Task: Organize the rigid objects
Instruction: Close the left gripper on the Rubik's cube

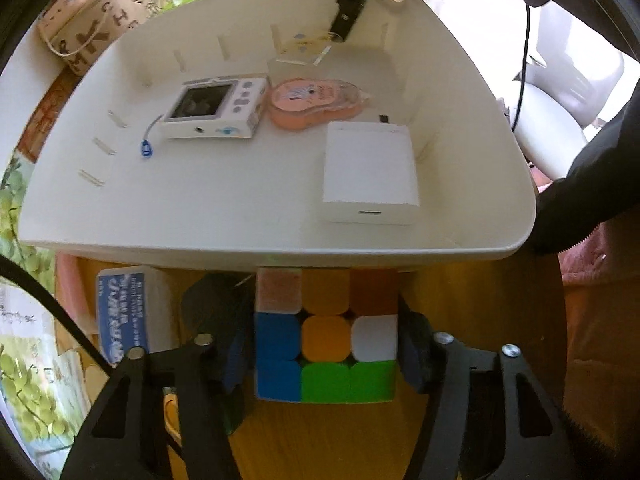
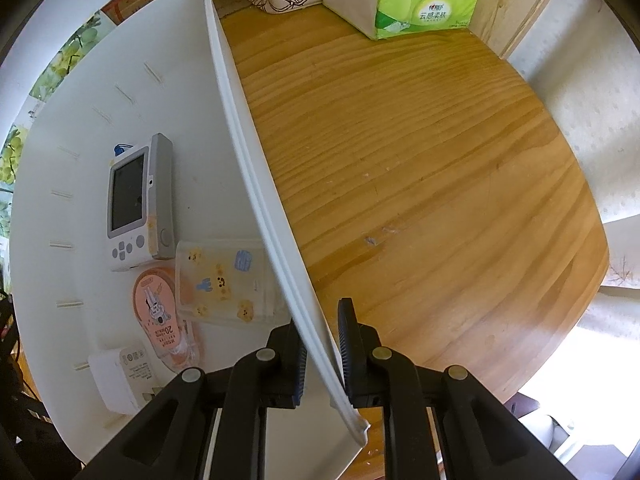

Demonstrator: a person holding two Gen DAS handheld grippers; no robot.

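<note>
The left tongs (image 1: 326, 344) reach down around a colourful puzzle cube with blue, orange, green and white squares (image 1: 326, 336). The cube sits on the wooden counter (image 1: 460, 304), just in front of the big white plastic tray (image 1: 248, 216). The dark pads stand right at both sides of the cube, but I cannot tell if they press on it.

The right tongs (image 2: 322, 344) are almost closed and pinch the thin rim of the tray.

Inside the tray lie a small white game toy with a screen (image 1: 216, 108), a pink correction tape (image 1: 312, 100) with "20" on it, a white square charger box (image 1: 368, 172) and a clear little box with bear stickers (image 2: 224, 276).

A white box with a blue label (image 1: 124, 312) sits left of the cube; its writing is too blurry to read.
</note>
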